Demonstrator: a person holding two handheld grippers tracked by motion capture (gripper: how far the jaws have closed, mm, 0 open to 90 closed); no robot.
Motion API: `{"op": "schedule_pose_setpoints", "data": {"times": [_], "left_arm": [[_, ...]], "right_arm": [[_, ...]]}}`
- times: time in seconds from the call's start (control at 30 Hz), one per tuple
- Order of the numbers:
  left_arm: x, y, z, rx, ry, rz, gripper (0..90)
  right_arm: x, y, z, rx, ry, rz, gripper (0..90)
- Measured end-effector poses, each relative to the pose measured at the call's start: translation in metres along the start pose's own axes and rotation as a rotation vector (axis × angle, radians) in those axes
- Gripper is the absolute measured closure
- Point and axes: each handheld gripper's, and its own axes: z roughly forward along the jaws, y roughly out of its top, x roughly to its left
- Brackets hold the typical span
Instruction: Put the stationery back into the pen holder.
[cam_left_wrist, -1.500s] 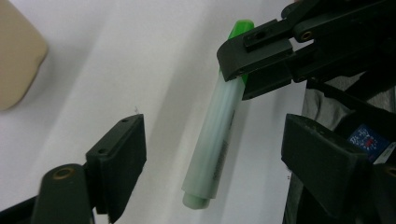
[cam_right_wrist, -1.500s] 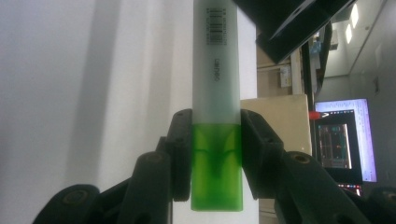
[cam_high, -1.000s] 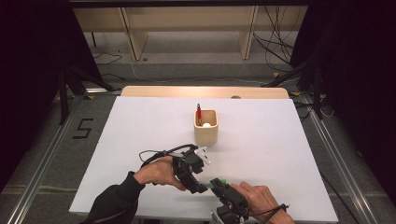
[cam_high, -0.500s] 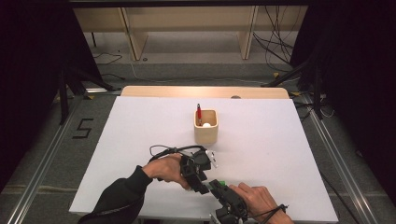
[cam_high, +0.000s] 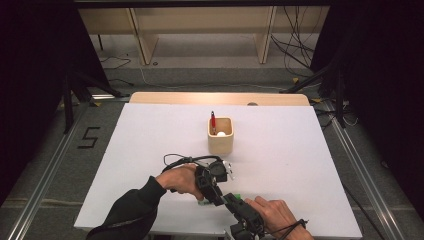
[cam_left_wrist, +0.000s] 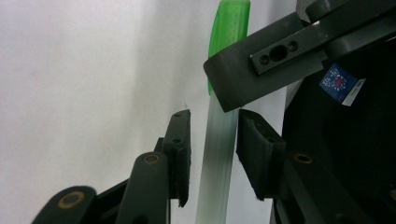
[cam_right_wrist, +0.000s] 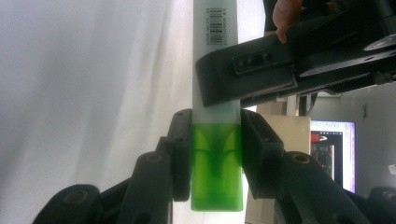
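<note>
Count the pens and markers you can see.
2. A red pen stands in the wooden cup mid-table. A green-capped marker sits between the two hand-held grippers near the front edge. More may be hidden inside the cup.

Highlighter marker (cam_right_wrist: 216, 116) with green cap (cam_right_wrist: 217, 165)

It is lying near the front edge of the white surface (cam_high: 150, 145), its translucent white barrel bearing a barcode, cap seated on one end.

Translucent glossy plastic marker (cam_right_wrist: 216, 140)
</note>
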Motion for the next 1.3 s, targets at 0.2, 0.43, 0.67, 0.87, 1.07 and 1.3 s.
{"op": "schedule_pose_setpoints", "data": {"times": [0.2,0.43,0.67,0.87,1.07,1.3], "left_arm": [[0.0,0.001,0.003,0.013,-0.017,0.008,68.5],[0.002,0.003,0.005,0.034,-0.052,0.02,74.1],[0.003,0.001,0.005,0.033,-0.085,0.01,76.5],[-0.001,-0.003,0.0,0.028,-0.047,0.005,76.7],[0.0,-0.018,-0.006,-0.014,0.012,-0.029,76.8],[0.0,-0.046,-0.024,-0.199,0.128,-0.131,76.7]], "right_arm": [[0.0,0.0,0.0,-0.001,-0.001,-0.008,67.4],[0.001,0.001,0.0,-0.003,0.001,-0.019,67.4],[0.002,0.001,-0.001,-0.017,0.009,-0.018,66.8],[-0.002,-0.001,-0.004,-0.037,0.04,0.054,53.5],[-0.004,-0.006,-0.01,-0.053,0.019,0.127,42.1],[-0.011,-0.015,-0.009,-0.03,0.004,0.32,37.2]]}}
